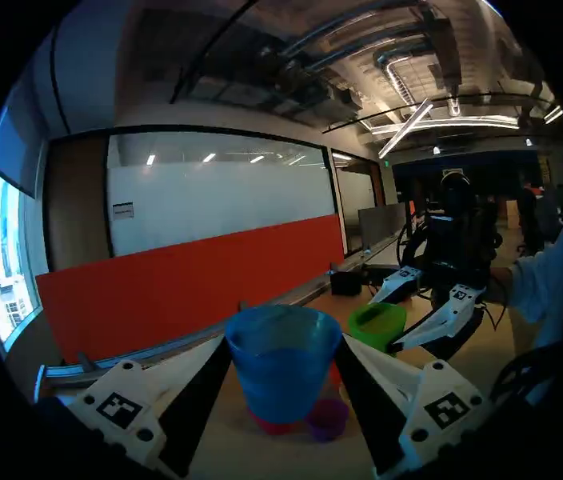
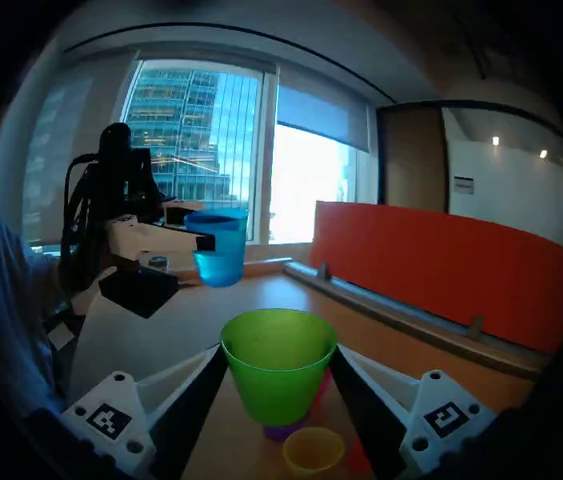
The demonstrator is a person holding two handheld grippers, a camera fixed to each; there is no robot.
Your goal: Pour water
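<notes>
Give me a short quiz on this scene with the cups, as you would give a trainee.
1. True or false: the left gripper holds the blue cup upright.
2. What does the right gripper hold? A) green cup B) white mug C) nothing
3. Fill in: the long panel along the table's far edge is ____.
Key: 1 true; 2 A; 3 orange.
</notes>
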